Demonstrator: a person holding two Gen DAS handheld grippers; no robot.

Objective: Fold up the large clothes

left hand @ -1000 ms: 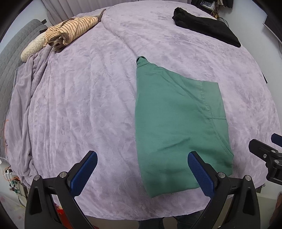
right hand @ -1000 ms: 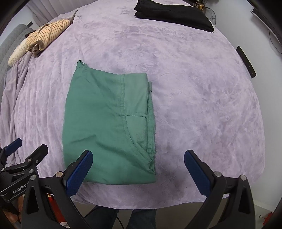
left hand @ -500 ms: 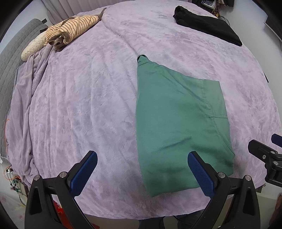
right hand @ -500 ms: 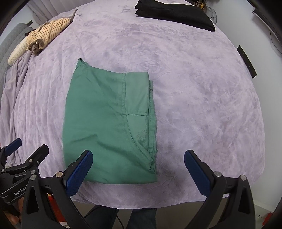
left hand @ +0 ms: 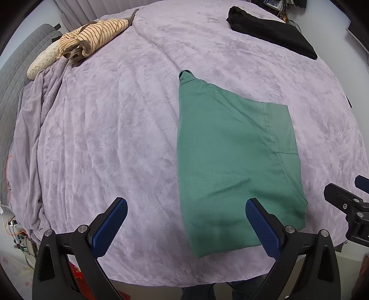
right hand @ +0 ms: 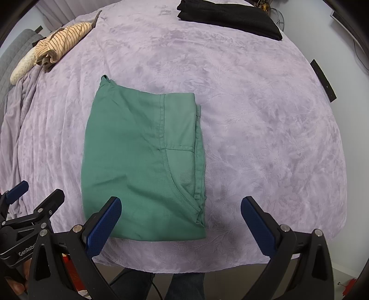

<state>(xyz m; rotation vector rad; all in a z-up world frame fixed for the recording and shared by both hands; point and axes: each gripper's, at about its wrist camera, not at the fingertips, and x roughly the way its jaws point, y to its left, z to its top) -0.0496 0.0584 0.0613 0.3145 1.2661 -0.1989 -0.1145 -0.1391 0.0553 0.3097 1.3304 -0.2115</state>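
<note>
"GenRobo" lettering on left claw (right hand: 32, 207), green garment (right hand: 143, 161) folded

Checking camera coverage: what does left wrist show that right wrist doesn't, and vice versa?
Left wrist only: orange wiring off the bed's left edge, and the right gripper at frame right.
Right wrist only: a dark strip on the right wall, and the left gripper at frame left.
Both: the folded green garment, black clothes, striped garment, purple blanket. Both jaws stand open, empty.
</note>
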